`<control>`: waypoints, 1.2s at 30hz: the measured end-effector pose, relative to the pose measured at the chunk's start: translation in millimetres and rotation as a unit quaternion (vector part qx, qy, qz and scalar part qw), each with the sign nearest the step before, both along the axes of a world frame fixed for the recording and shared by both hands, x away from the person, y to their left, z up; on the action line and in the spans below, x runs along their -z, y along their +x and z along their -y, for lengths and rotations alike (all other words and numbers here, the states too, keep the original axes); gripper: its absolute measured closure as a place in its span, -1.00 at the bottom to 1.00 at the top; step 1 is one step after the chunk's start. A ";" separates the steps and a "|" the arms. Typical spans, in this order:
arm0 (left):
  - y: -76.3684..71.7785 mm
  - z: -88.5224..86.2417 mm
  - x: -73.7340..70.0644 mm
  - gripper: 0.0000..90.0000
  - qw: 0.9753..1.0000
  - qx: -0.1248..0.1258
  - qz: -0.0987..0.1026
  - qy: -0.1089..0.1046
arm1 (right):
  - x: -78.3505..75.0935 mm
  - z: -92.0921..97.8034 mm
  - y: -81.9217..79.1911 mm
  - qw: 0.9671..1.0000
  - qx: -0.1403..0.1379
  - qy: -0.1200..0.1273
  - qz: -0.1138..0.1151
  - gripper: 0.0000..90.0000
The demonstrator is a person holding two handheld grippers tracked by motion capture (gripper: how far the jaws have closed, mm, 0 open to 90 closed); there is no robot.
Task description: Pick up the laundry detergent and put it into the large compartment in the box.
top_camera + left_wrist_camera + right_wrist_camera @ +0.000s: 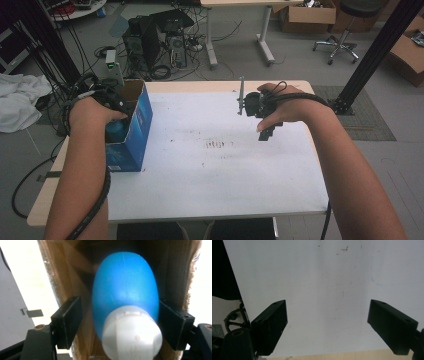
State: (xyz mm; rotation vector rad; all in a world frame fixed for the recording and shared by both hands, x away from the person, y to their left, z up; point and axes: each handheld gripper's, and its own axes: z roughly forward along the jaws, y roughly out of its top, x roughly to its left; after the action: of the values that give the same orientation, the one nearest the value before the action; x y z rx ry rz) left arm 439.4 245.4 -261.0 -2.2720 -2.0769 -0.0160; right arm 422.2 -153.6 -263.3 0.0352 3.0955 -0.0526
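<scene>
While the blue bottle point(125, 287) sits inside the cardboard box point(134, 125), the left gripper point(120, 322) spreads around its smooth, likely slippery sides. The right gripper point(334, 322) hangs open, empty.

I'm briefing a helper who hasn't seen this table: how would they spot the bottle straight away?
Start at the white table and go to its left edge, where an open blue cardboard box stands. The blue bottle with a white cap is inside that box, between the jaws of the left gripper. It is the one smooth, rounded thing against the box's brown inner walls.
</scene>
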 end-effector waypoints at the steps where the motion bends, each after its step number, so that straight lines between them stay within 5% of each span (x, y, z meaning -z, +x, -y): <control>1: -0.3 0.1 -1.9 -0.46 1.000 -0.001 0.002 0.002 | -0.9 0.4 0.0 1.000 0.000 -0.001 0.001 -0.64; 36: -18.5 10.8 -55.3 -0.74 0.999 0.031 0.037 0.020 | -10.2 1.9 -8.1 1.000 0.000 0.003 0.009 -0.64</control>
State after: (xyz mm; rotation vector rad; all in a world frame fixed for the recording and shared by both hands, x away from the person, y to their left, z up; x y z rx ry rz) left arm 420.9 234.5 -205.8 -2.3448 -2.0202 -0.1467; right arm 414.0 -155.6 -253.2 0.0351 3.0782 -0.0415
